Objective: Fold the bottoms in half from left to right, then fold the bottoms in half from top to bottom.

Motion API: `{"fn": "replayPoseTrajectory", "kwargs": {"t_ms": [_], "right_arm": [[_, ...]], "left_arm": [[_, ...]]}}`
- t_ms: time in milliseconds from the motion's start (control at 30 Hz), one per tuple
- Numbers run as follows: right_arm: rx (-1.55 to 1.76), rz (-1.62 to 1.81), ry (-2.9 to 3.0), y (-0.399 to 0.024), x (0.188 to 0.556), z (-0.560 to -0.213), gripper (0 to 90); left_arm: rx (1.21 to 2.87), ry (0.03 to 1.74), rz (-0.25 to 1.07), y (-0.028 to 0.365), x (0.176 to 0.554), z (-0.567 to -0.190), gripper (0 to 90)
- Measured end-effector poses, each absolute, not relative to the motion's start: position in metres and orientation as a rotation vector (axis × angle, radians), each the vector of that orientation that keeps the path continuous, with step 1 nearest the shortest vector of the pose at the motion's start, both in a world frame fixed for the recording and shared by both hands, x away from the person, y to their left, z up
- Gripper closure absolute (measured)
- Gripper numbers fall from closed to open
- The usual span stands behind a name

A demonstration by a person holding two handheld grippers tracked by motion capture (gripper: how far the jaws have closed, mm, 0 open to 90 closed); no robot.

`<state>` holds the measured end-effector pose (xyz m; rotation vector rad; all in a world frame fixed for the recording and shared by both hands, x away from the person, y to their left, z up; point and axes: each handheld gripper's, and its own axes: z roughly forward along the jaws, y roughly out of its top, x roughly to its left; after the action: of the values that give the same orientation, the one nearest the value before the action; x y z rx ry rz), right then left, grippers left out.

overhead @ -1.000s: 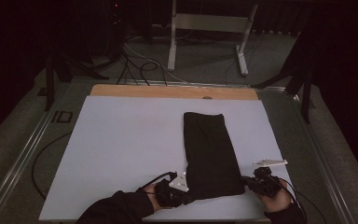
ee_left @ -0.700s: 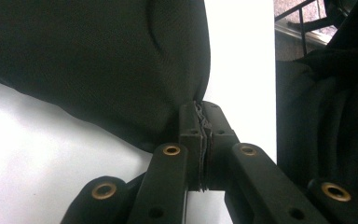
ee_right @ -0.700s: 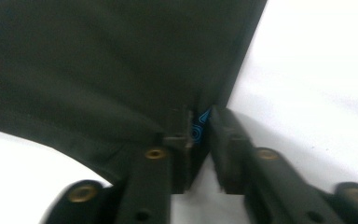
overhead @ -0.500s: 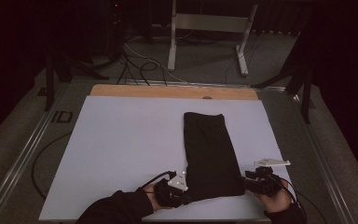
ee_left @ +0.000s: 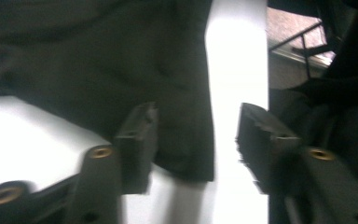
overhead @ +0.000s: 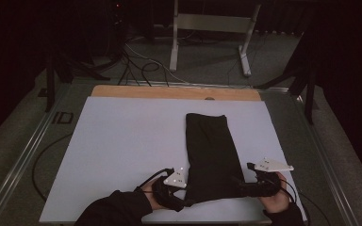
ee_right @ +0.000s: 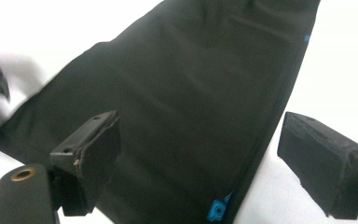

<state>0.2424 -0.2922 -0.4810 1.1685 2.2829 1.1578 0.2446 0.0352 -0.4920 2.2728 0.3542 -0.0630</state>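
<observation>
Dark folded garment (overhead: 213, 157) lies flat on the white bench (overhead: 122, 150), right of centre, long side running away from the person, near end close to the bench's front edge. In the right gripper view the garment (ee_right: 177, 107) has a seam down one side with a small blue tag (ee_right: 217, 208) at the near corner. In the left gripper view a corner of the garment (ee_left: 121, 70) sits between the jaws on the white surface.

Left gripper (overhead: 181, 188) at the garment's near left corner, jaws have just been opening, now released; cloth lies between them, pads not pressing on it. Right gripper (overhead: 245, 187) at the near right corner, jaws also just been opening, now wide and released, garment edge between them, not pinched. Both hands low at the front edge, sleeve (overhead: 115, 212) coming in from bottom left.

Wooden strip (overhead: 174, 92) along the bench's far edge; beyond it a white metal stand (overhead: 212, 28) and cables (overhead: 136, 63) on the floor
</observation>
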Motion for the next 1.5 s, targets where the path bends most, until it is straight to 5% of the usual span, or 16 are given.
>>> {"fn": "replayPoseTrajectory", "kwargs": {"t_ms": [200,400,767,1500], "right_arm": [[1.131,1.198,2.246,-0.293,0.239,-0.482,9.7],[1.119,1.218,2.263,-0.291,0.239,-0.482,10.3],[1.057,1.22,2.287,-0.281,0.235,-0.478,9.1],[0.989,1.23,2.264,-0.267,0.254,-0.437,9.2]], "left_arm": [[2.237,0.376,-0.053,0.039,0.248,-0.49,14.9],[2.224,0.362,-0.082,0.041,0.25,-0.487,2.4],[2.233,0.369,-0.145,0.044,0.256,-0.481,0.0],[2.146,0.447,-0.048,0.065,0.281,-0.443,0.0]]}}
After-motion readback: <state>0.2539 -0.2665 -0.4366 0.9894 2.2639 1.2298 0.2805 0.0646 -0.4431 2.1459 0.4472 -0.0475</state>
